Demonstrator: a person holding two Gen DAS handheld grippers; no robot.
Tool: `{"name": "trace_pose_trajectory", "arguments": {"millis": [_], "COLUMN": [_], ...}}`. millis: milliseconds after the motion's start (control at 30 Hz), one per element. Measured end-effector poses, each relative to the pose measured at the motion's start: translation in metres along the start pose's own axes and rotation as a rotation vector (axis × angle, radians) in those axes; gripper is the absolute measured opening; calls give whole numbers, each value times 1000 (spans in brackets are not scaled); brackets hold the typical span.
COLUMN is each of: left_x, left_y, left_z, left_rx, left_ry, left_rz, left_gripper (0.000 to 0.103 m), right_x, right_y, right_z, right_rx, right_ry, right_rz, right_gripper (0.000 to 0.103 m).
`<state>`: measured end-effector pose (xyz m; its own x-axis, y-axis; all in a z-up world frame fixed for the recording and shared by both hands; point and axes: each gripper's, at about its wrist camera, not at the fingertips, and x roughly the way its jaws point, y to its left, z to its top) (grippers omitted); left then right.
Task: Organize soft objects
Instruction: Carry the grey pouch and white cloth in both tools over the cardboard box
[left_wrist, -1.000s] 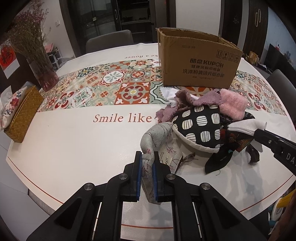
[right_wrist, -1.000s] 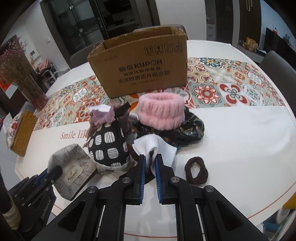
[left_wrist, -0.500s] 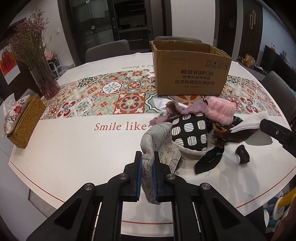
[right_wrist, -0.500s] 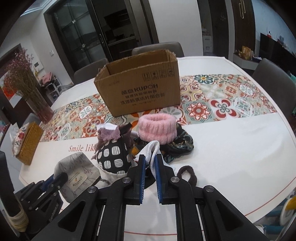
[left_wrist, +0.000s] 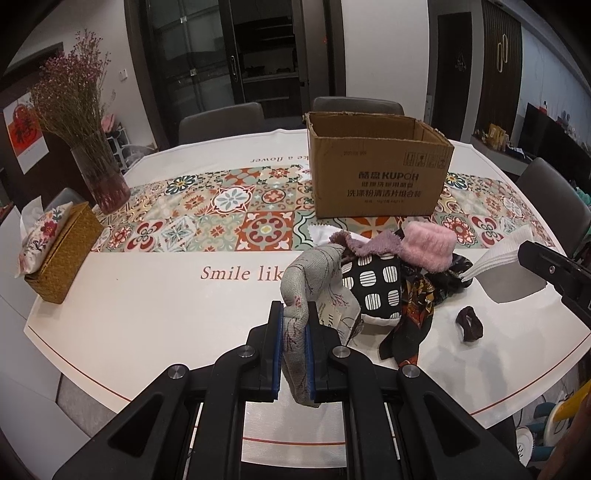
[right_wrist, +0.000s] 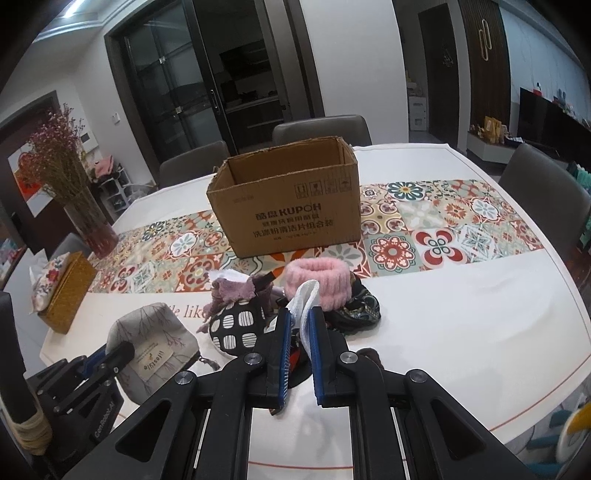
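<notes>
Grey linen pouch with branch print (left_wrist: 314, 280), pinched at its edge in the left gripper (left_wrist: 294, 347), hanging crumpled. White ribbed cloth (right_wrist: 305, 306) clamped in the right gripper (right_wrist: 298, 354), folded, sticking up. Ahead of both: black pouch with white striped ovals (left_wrist: 376, 286), fluffy pink headband (right_wrist: 317, 277), mauve fuzzy fabric (right_wrist: 232, 290), dark patterned scarf (left_wrist: 415, 314), brown hair tie (left_wrist: 469, 324), open brown cardboard box (right_wrist: 291, 206) beyond.

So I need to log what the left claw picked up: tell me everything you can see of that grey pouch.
The grey pouch is soft woven fabric printed with thin branch sprigs and a small label. The left claw is shut on a bunched fold of it, and the rest hangs slack beside the black-and-white spotted pouch. Whether its lower edge rests on the table cannot be told.
</notes>
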<state>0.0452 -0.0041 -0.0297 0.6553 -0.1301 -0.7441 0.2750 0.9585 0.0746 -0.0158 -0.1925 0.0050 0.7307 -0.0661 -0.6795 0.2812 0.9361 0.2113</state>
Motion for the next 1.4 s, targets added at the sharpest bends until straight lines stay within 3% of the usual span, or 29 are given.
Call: {"name": "trace_pose_trajectory", "arguments": {"millis": [333, 967, 1400], "left_x": [-11, -12, -20], "left_y": [1, -3, -11], "left_z": [8, 34, 75], "left_rx": [-7, -7, 11], "left_ry": [-26, -39, -63], "left_rz": [-2, -5, 2], "left_gripper": [12, 11, 12], "right_x": [-5, 1, 1], "right_y": [2, -1, -9], "right_z": [4, 30, 60], "right_rx": [-22, -7, 18], "right_ry": [-10, -18, -44], "right_rz": [-1, 9, 18], "right_gripper": [7, 6, 6]}}
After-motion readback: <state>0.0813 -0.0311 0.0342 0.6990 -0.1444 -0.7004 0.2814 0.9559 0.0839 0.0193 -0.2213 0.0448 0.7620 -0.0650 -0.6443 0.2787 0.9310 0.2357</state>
